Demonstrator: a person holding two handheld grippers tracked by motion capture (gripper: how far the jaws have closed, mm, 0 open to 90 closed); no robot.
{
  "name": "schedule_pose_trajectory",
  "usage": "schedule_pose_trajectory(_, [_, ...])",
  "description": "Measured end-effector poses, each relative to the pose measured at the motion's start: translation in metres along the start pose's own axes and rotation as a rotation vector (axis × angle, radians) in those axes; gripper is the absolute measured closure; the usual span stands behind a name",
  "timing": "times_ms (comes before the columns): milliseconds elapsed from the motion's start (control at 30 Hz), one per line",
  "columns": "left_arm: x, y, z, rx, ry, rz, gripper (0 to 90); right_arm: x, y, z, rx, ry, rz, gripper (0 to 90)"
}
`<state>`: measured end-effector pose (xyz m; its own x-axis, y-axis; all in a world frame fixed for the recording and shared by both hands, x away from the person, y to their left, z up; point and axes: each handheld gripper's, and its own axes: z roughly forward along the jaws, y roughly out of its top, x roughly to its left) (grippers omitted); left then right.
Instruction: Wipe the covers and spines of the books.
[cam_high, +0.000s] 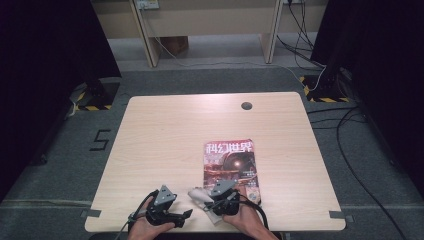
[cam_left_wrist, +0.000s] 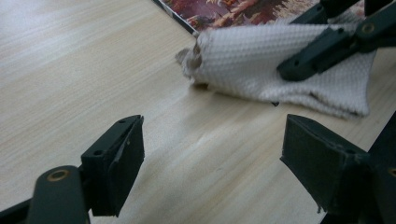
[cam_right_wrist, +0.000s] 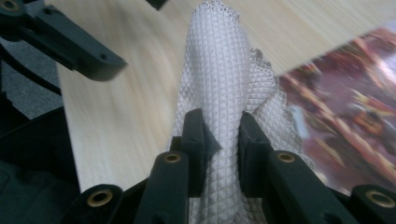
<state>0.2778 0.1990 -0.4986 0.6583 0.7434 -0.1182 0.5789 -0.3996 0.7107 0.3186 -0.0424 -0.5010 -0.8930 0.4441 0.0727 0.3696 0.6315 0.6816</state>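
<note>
The right gripper (cam_right_wrist: 222, 135) is clamped on a bunched white cloth (cam_right_wrist: 219, 79), pinching it near the front edge of the table (cam_high: 165, 130), just at the near left corner of the magazine (cam_high: 230, 165). Gathered that way, the cloth looks ready to be dragged across the cover or the wood. The left gripper (cam_left_wrist: 210, 158) hangs beside it with its jaws apart and nothing between them, probably waiting to steady something.
</note>
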Motion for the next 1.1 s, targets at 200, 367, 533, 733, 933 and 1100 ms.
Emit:
schedule_pose_trajectory(200, [0.000, 0.000, 0.000, 0.000, -0.002, 0.001, 20.3, -0.018, -0.011, -0.013, -0.004, -0.054, 0.046, 76.7])
schedule_pose_trajectory(367, [-0.001, 0.000, 0.000, -0.002, -0.003, 0.001, 20.4, -0.036, -0.021, -0.027, 0.002, -0.115, 0.087, 76.7])
schedule_pose_trajectory(533, [-0.001, 0.000, 0.000, -0.001, -0.003, 0.001, 20.4, -0.046, -0.028, -0.036, 0.009, -0.144, 0.114, 76.7])
schedule_pose_trajectory(733, [-0.001, 0.000, 0.000, -0.002, -0.004, 0.001, 20.4, -0.054, -0.038, -0.046, 0.002, -0.172, 0.143, 76.7])
schedule_pose_trajectory(933, [-0.001, 0.000, 0.000, -0.001, -0.002, 0.000, 20.4, -0.048, -0.044, -0.050, -0.004, -0.153, 0.139, 76.7])
schedule_pose_trajectory(1100, [-0.001, 0.000, 0.000, -0.001, -0.004, 0.000, 20.4, -0.050, -0.052, -0.058, -0.004, -0.162, 0.158, 76.7])
